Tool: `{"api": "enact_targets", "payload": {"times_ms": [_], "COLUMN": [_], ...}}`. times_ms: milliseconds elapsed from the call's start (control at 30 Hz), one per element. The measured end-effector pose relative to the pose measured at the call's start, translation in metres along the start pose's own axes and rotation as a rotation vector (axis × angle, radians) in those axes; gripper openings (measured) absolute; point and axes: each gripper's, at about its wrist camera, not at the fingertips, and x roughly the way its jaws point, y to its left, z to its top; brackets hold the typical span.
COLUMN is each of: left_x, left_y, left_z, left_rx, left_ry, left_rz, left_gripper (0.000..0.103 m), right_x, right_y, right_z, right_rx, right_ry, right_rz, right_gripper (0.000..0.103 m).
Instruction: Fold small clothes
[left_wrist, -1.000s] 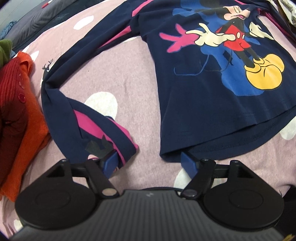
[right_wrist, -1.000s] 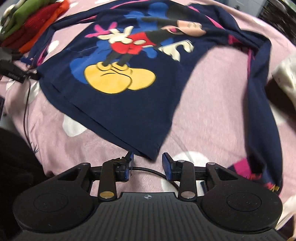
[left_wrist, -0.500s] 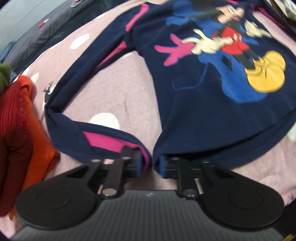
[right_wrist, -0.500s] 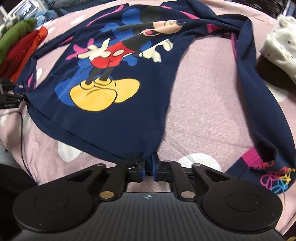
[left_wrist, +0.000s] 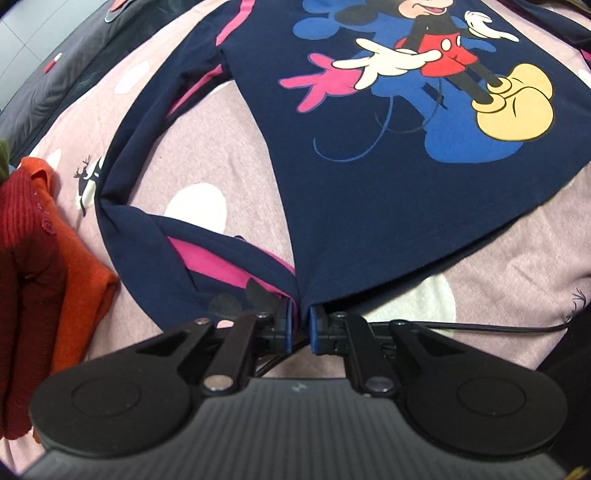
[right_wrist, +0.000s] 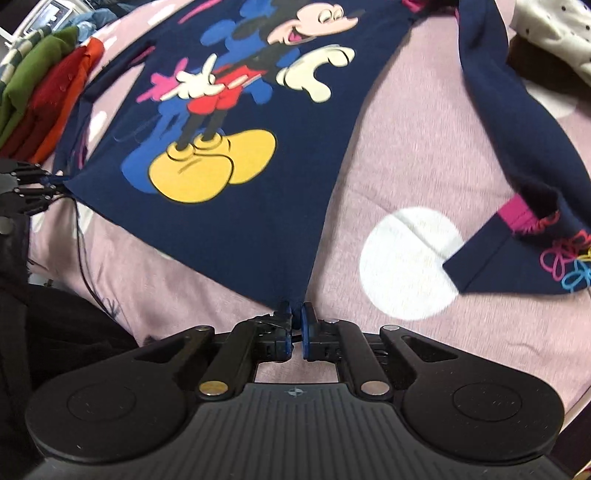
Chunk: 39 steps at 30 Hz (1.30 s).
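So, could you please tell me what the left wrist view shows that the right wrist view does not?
Left wrist only: the left tongs shut on the navy shirt's hem corner, with its left sleeve cuff folded alongside.

Right wrist only: the right tongs shut on the other hem corner, the right sleeve cuff with coloured flowers, a white dotted garment and a green garment.

Both: the cartoon mouse print, the pink spotted bedcover and the red and orange folded clothes.
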Motion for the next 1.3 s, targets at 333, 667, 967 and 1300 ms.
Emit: {"api": "enact_targets", "payload": {"times_ms": [333, 667, 967, 1300], "left_x": [-0.003, -0.037, -0.034, -0.032], "left_y": [0.000, 0.045, -0.002, -0.018], "left_z": [-0.002, 0.015, 0.071, 0.083], "left_rx": [0.095, -0.238, -0.092, -0.088], "left_ry": [0.066, -0.018, -0.094, -0.102], "left_rz": [0.002, -0.040, -0.100, -0.136], "left_gripper": [0.089, 0.096, 0.096, 0.097], "right_x": [0.000, -0.060, -0.028, -0.052], "right_y": [-0.003, -0.047, -0.071, -0.088], "right_z": [0.006, 0.002, 0.014, 0.005], "right_rx": [-0.005, 0.208, 0.384, 0.500], "right_ry": [0.014, -0.305, -0.197, -0.301], "right_rz": [-0.027, -0.367, -0.447, -0.317], "right_gripper": [0.030, 0.055, 0.054, 0.003]}}
